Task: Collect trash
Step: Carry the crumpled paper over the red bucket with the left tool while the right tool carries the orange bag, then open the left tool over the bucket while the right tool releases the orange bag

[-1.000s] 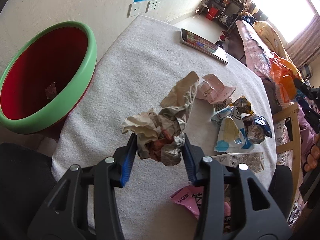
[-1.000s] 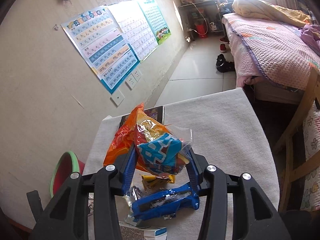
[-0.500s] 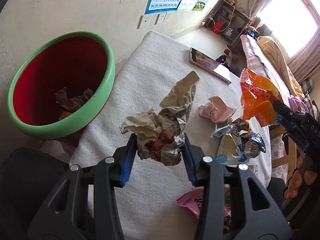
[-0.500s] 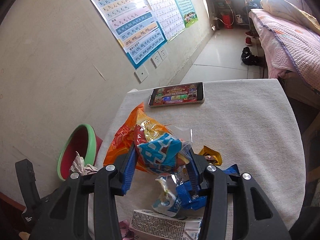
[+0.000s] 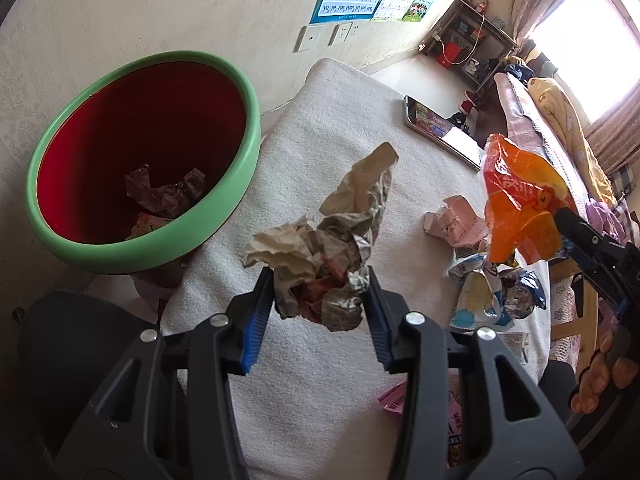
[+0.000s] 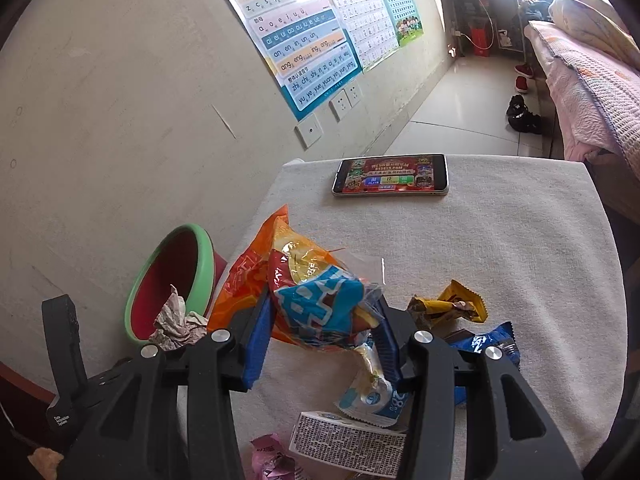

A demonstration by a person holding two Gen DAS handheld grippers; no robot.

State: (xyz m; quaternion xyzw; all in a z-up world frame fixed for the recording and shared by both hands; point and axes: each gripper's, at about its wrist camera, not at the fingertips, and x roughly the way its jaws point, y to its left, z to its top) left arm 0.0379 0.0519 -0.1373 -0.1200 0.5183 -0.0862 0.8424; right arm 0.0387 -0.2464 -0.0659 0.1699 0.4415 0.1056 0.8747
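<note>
My left gripper (image 5: 320,304) is shut on a crumpled wad of brownish paper (image 5: 328,248), held above the white-covered table (image 5: 344,128) near its left edge. Beside that edge stands a red bin with a green rim (image 5: 140,160), with some crumpled trash at its bottom. My right gripper (image 6: 324,328) is shut on an orange and blue snack bag (image 6: 312,292), lifted over the table; the same bag (image 5: 520,204) shows at the right of the left wrist view. The bin (image 6: 172,280) lies to the bag's left, with the left gripper's paper wad (image 6: 176,320) in front of it.
Loose wrappers lie on the table: a pink carton (image 5: 456,224), blue and white packets (image 5: 492,296), a yellow wrapper (image 6: 448,308), a printed box (image 6: 348,444) and a pink wrapper (image 6: 268,452). A phone (image 6: 392,180) lies at the far edge. A bed (image 6: 592,92) stands at the right.
Both grippers have swung towards the bin side with their loads. The bin now fills more of the left wrist view, and the phone and wrappers have come into the right wrist view.
</note>
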